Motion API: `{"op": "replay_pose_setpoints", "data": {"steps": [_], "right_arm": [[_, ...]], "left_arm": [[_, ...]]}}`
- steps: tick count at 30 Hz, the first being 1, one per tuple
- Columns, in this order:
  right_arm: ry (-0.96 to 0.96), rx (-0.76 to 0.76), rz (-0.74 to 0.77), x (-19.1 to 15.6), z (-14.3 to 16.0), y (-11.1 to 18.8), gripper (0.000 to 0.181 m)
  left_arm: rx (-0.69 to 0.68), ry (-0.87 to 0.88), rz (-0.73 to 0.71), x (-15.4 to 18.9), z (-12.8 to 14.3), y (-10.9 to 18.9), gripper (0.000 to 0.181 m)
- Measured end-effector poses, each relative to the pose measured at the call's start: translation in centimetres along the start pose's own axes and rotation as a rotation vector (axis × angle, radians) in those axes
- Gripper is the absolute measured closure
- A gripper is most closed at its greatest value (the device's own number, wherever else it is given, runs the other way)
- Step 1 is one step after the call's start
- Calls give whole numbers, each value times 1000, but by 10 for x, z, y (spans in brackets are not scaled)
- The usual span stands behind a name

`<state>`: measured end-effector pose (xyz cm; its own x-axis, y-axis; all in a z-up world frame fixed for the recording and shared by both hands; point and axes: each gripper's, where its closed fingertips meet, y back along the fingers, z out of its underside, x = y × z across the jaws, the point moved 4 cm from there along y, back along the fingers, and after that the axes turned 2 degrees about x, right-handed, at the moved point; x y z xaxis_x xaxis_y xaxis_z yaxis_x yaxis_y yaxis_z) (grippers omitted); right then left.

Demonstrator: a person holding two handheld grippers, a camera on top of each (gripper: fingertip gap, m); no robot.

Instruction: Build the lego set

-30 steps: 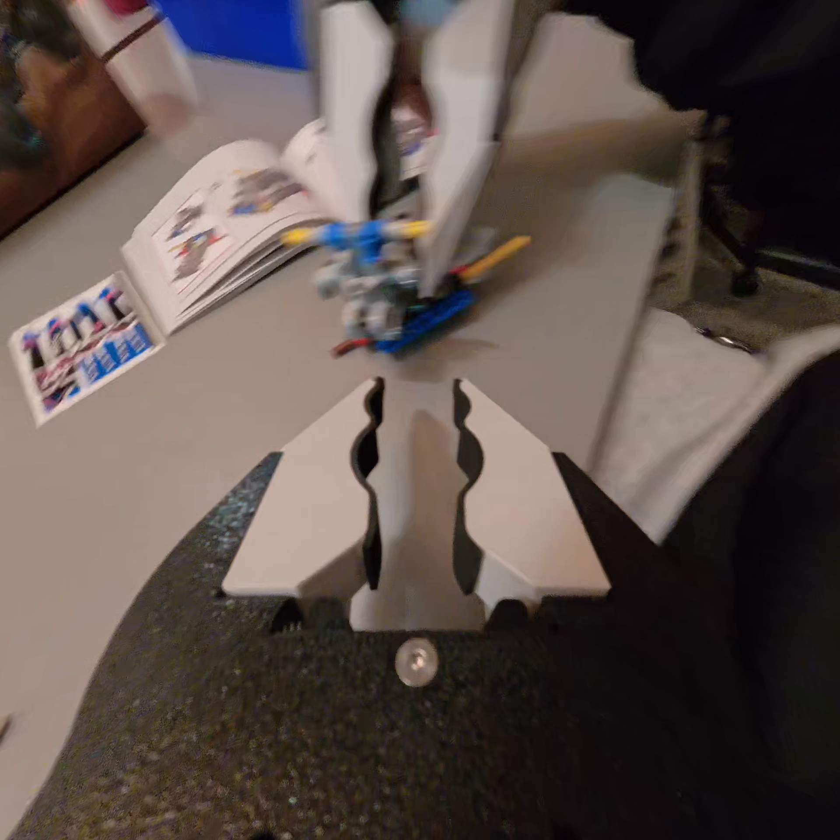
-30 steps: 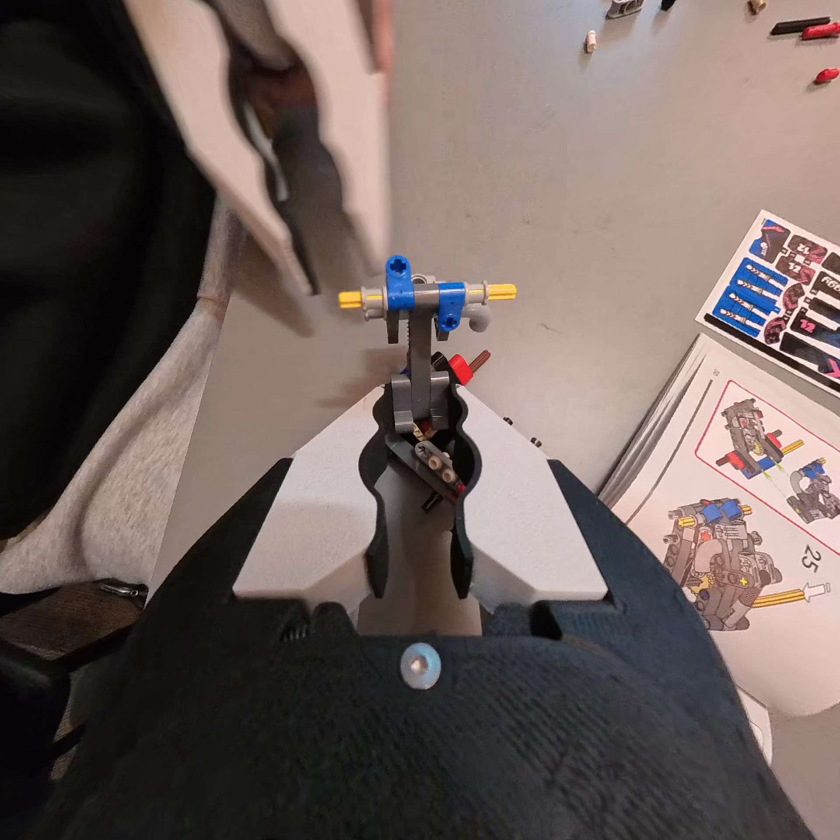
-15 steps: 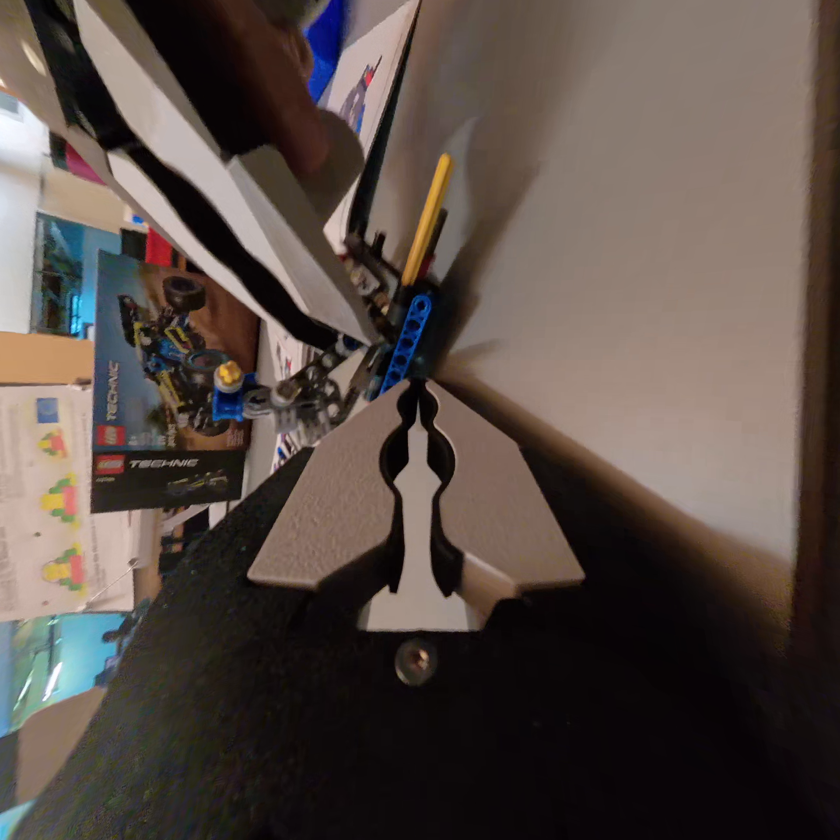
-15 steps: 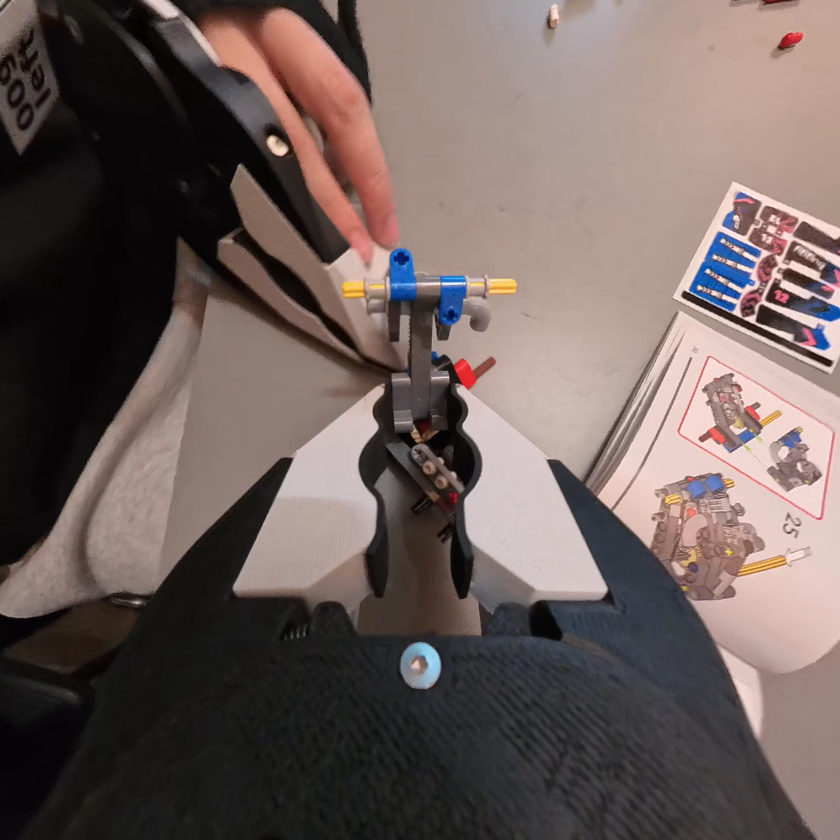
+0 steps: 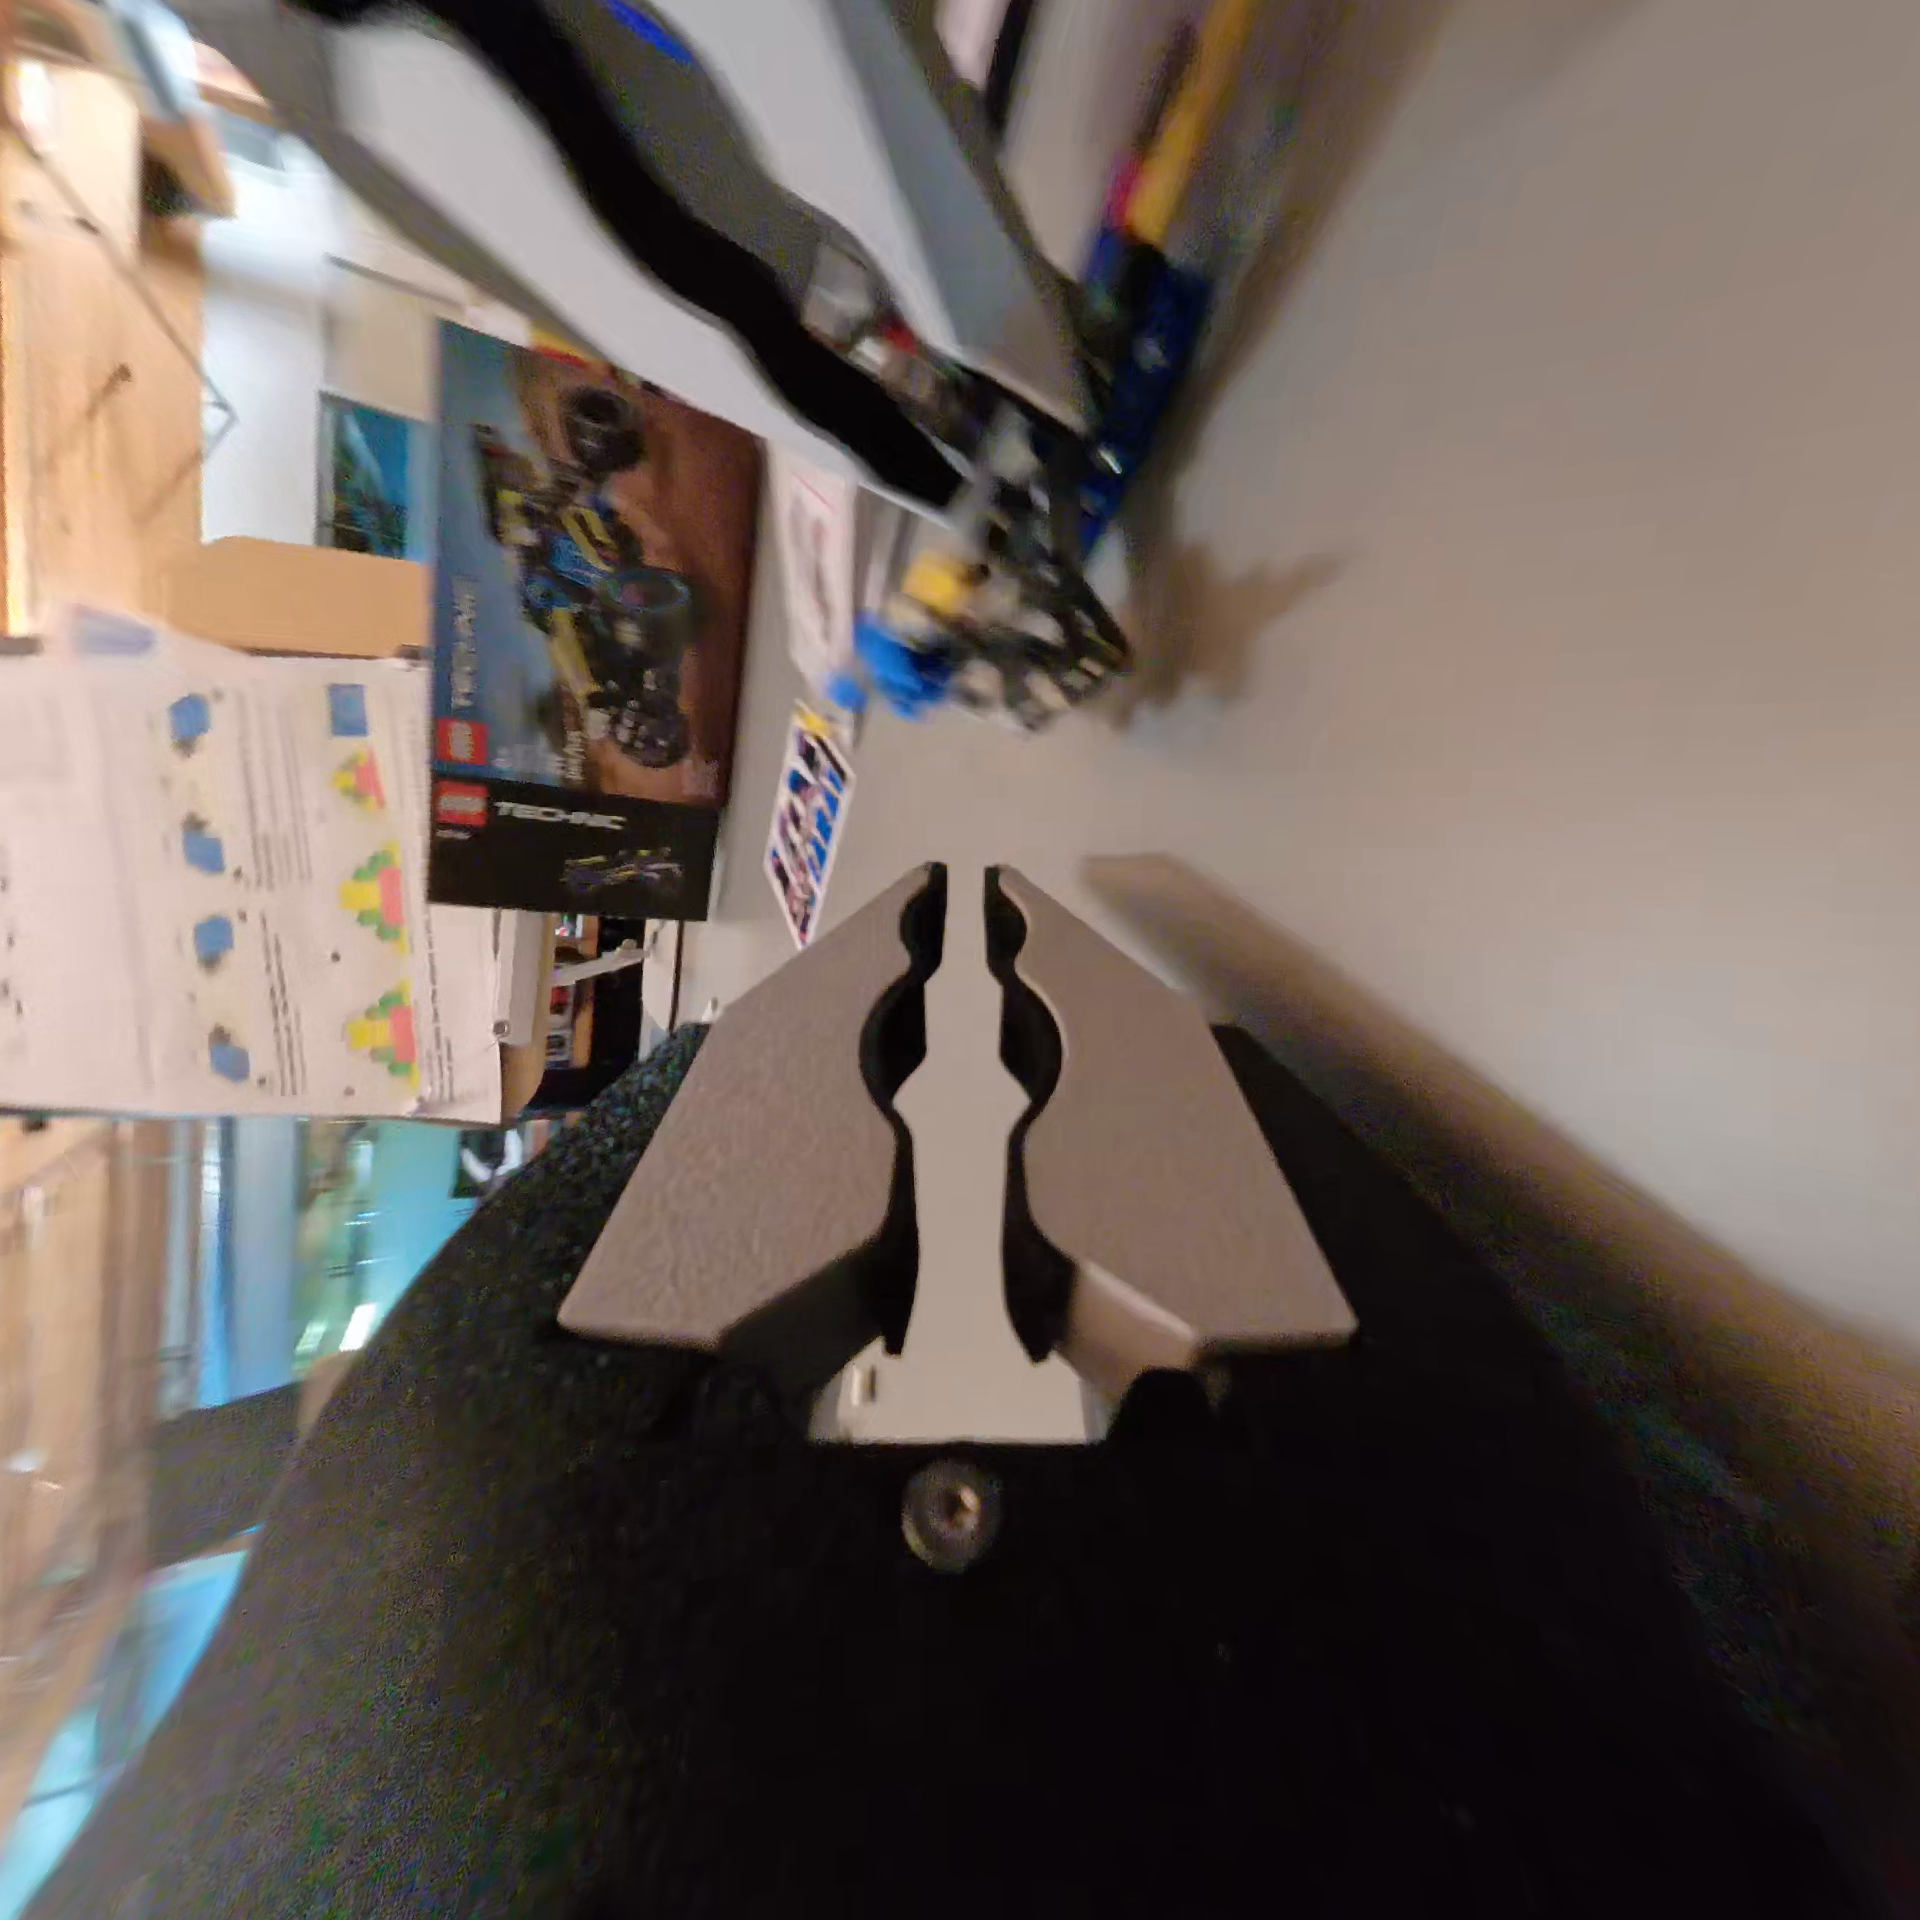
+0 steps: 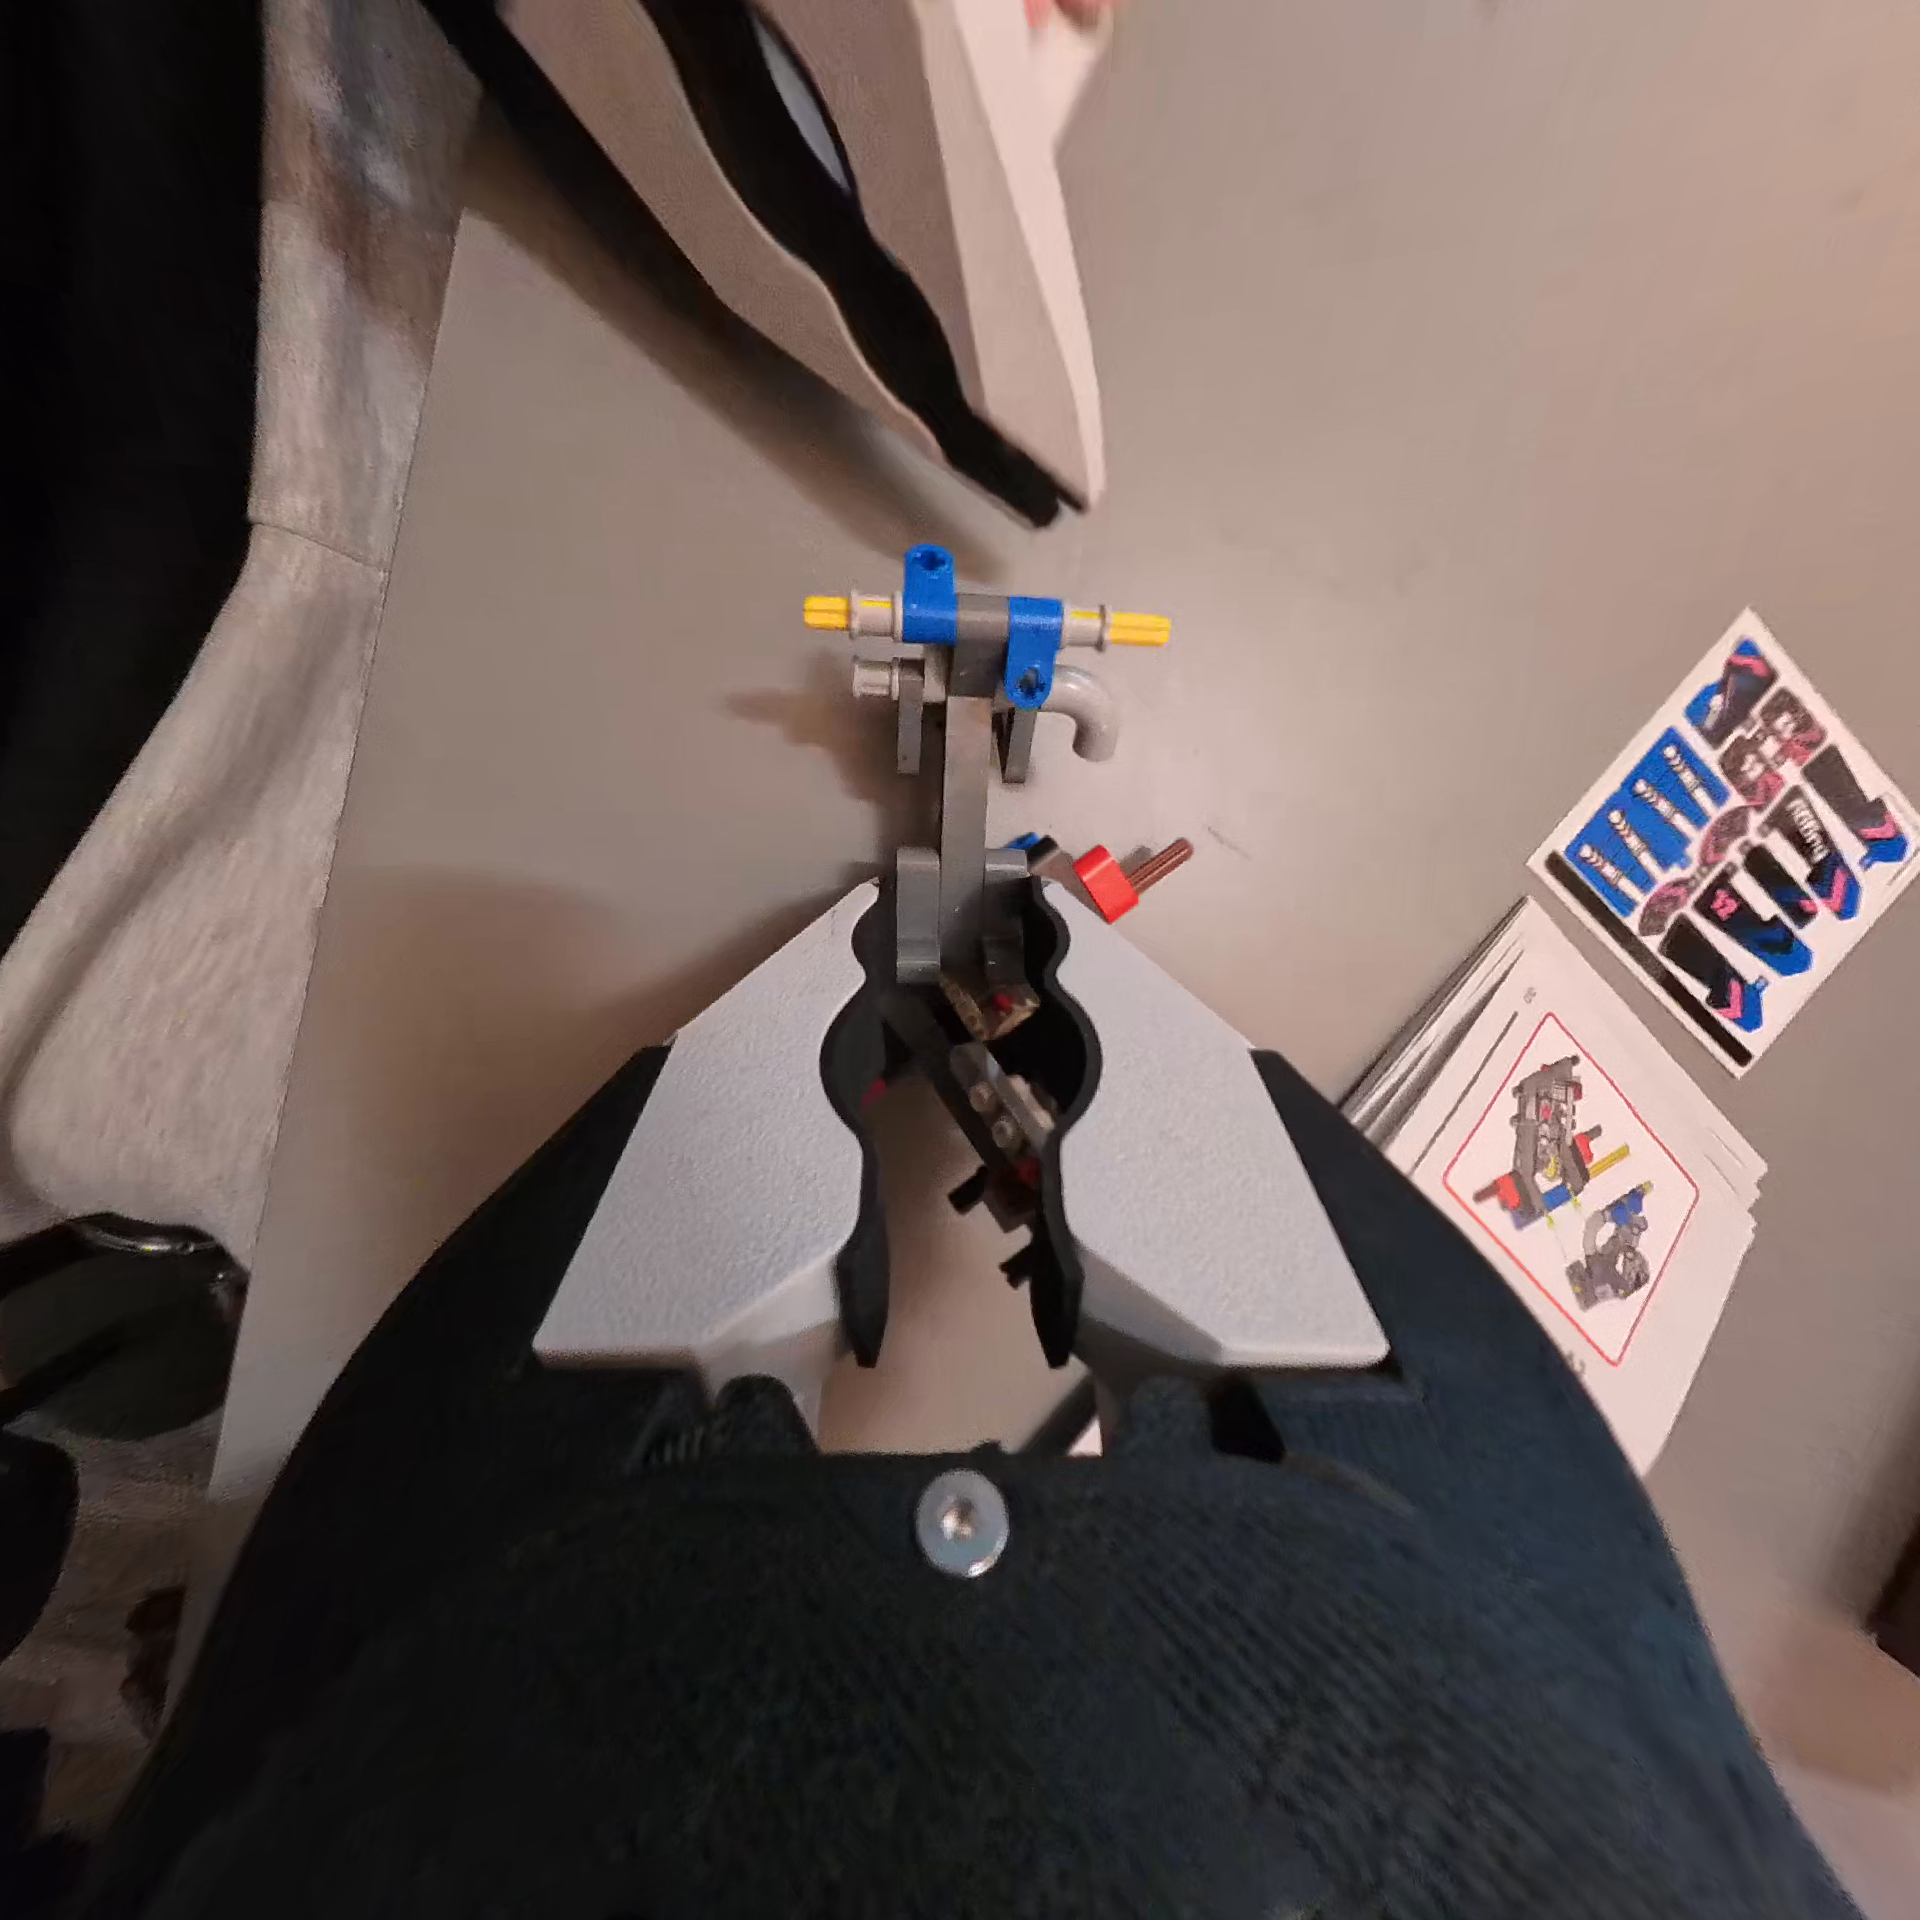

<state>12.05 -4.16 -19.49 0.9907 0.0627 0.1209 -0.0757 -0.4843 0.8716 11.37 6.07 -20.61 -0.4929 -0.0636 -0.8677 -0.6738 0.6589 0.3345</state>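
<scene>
Your left wrist view is rolled sideways and motion-blurred: the lego assembly [image 5: 997,613] and box [image 5: 582,623] smear, the near fingers stay sharp. Right wrist view is crisp and warm-lit; the assembly casts a soft shadow leftward on the table [image 6: 1455,416]. Wide-angle bending at edges.

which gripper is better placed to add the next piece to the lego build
Left. The right gripper is shut on the lego assembly, steadying it. The left gripper holds nothing and hovers close beside it.

lego assembly [image 5: 997,613] motion-blurred, details unreadable
</scene>
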Motion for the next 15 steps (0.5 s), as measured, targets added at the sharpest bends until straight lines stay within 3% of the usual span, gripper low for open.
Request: {"op": "replay_pose_setpoints", "data": {"steps": [1,4,6,9,12,15], "right_arm": [[13,-14,5,-1,-1,-1,159],[41,-42,7,-2,-4,-3,159],[37,-37,-6,-2,-4,-3,159],[40,-14,-15,-2,-4,-3,159],[22,22,-27,-1,-3,-2,159],[-6,64,-19,1,-2,-1,159]], "left_arm": [[54,75,-14,-6,-9,11,171],[116,225,41,-18,-33,26,159],[90,342,175,-18,-43,23,149],[72,475,317,-24,-53,9,151],[-29,558,508,-15,-57,-9,153],[-163,544,604,-2,-47,-27,149]]}}
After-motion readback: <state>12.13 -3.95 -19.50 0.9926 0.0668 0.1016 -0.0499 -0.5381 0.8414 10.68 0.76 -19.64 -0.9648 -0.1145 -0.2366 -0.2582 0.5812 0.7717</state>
